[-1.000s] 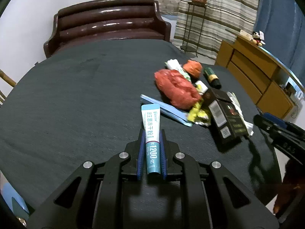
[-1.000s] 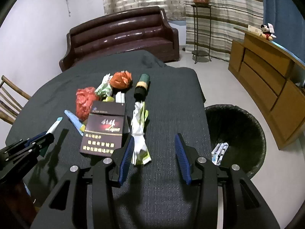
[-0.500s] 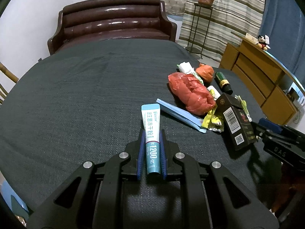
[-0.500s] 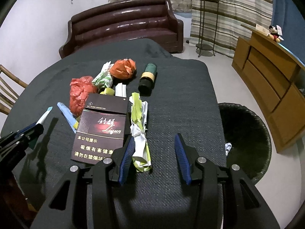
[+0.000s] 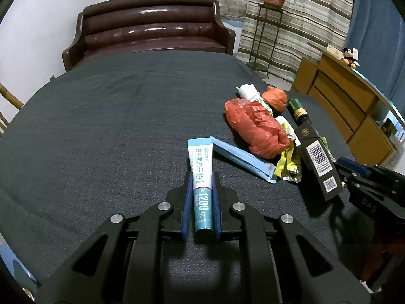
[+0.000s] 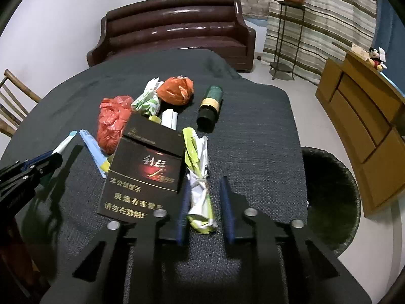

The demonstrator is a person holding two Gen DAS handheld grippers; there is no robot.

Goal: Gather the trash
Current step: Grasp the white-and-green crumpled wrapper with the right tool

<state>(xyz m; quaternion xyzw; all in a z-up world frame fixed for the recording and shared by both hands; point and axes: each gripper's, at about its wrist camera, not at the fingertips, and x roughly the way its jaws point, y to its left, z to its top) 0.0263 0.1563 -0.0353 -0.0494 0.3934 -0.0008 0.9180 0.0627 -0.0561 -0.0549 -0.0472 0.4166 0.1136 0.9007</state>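
My left gripper (image 5: 201,177) is shut on a white and teal toothpaste tube (image 5: 200,177) and holds it above the dark table (image 5: 101,126). My right gripper (image 6: 205,187) is open, its fingers either side of a crumpled green and white wrapper (image 6: 198,177) lying on the table. Trash lies in a pile: a black cigarette carton (image 6: 146,167), a red plastic bag (image 6: 112,121), an orange bag (image 6: 177,90), a dark green bottle (image 6: 210,106), a light blue box (image 5: 243,158). A black trash bin (image 6: 331,197) stands on the floor right of the table.
A brown leather sofa (image 6: 172,35) stands behind the table. A wooden sideboard (image 6: 367,116) is on the right, a plant stand (image 6: 288,38) by the curtains, and a wooden chair (image 6: 12,101) at the left.
My right gripper has moved forward over the green and white wrapper and narrowed around it. My left gripper, still holding the tube, has drifted slightly, and the trash pile appears shifted right.
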